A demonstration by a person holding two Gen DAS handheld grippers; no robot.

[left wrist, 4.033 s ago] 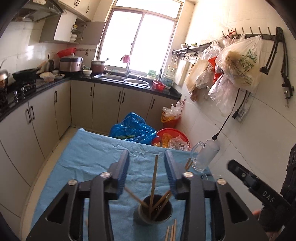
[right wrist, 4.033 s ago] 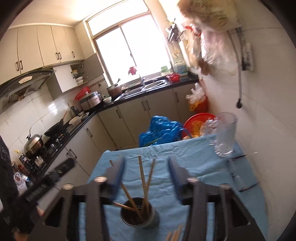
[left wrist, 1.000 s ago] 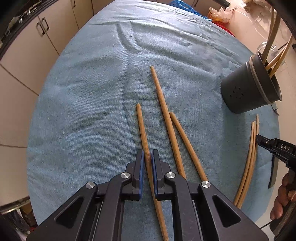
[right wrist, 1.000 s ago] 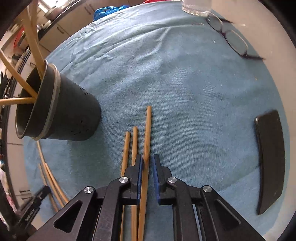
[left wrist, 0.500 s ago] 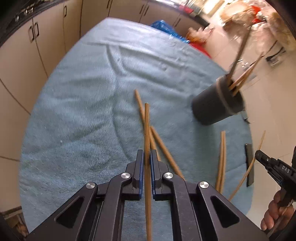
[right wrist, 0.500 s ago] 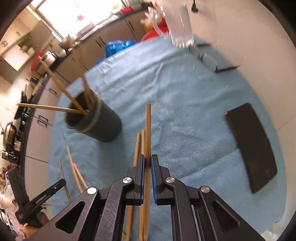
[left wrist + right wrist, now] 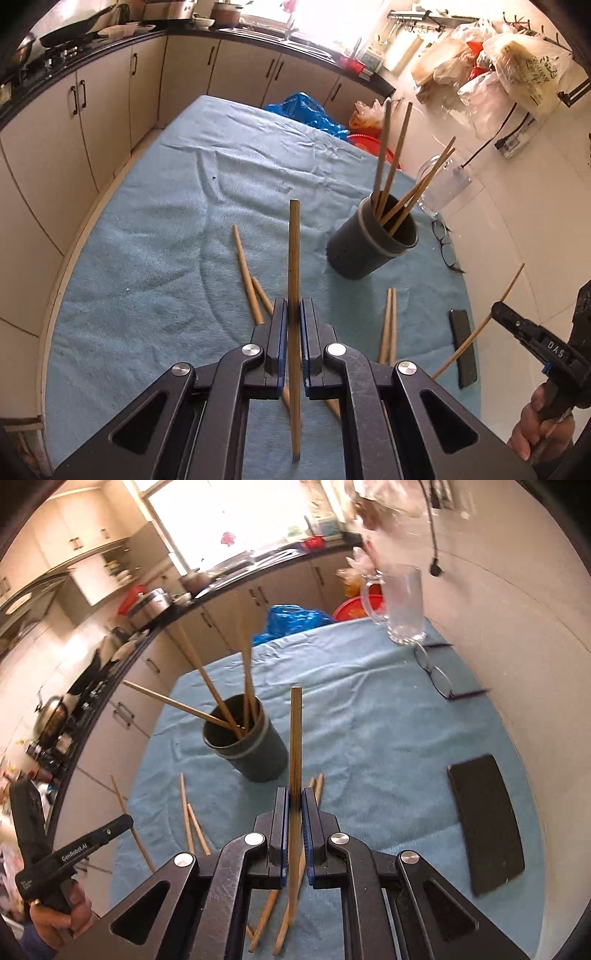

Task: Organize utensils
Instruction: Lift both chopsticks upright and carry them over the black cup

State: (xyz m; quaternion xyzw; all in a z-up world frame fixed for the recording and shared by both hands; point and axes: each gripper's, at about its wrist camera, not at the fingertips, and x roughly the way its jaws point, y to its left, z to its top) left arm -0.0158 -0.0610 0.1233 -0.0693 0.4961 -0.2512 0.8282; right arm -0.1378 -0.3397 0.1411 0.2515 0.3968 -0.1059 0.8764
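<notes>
My left gripper (image 7: 293, 314) is shut on a wooden chopstick (image 7: 294, 258) that sticks up past its fingertips, lifted above the blue cloth. The right gripper (image 7: 294, 805) is likewise shut on another chopstick (image 7: 295, 738), raised over the table. A dark grey utensil cup (image 7: 369, 247) (image 7: 251, 746) stands on the cloth with several chopsticks leaning in it, ahead and right of the left gripper, ahead and left of the right one. Loose chopsticks (image 7: 245, 273) (image 7: 186, 812) still lie on the cloth, and a pair (image 7: 389, 325) lies near the cup.
A black phone (image 7: 485, 823) lies at the table's right edge. Eyeglasses (image 7: 437, 679) and a glass mug (image 7: 402, 605) sit at the far right by the tiled wall. Kitchen cabinets (image 7: 110, 103) run along the left; a blue bag (image 7: 306, 110) lies beyond the table.
Both grippers have risen and tilted up from the cloth, each carrying its chopstick off the table. The cup now appears farther ahead and upright in both views.
</notes>
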